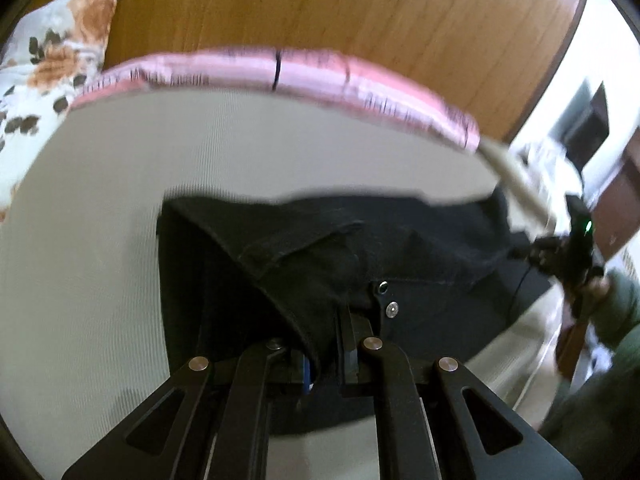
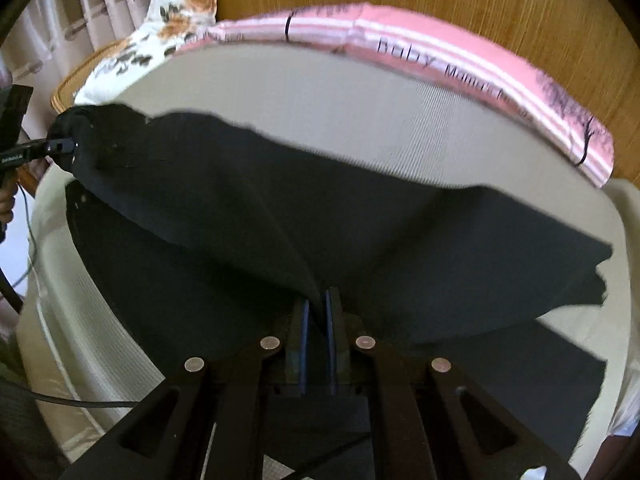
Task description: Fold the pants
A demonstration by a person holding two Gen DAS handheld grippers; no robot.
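Observation:
Black pants [image 1: 328, 248] lie across a cream mattress [image 1: 100, 220]. My left gripper [image 1: 326, 360] is shut on the waistband end, near the metal button [image 1: 393, 310], and holds it lifted. My right gripper [image 2: 316, 320] is shut on a fold of the pants [image 2: 280, 216] further along the leg and holds it raised over the layer below. In the right wrist view the left gripper [image 2: 60, 146] shows at far left, gripping the bunched waist. In the left wrist view the right gripper [image 1: 568, 248] shows at far right.
A pink printed blanket [image 2: 460, 64] lies along the mattress's far edge against a wooden headboard [image 1: 340, 4]. A floral pillow [image 1: 52, 72] sits at the far left corner. A curtain [image 2: 92, 4] hangs at left. A cable [image 2: 80, 402] runs over the near mattress edge.

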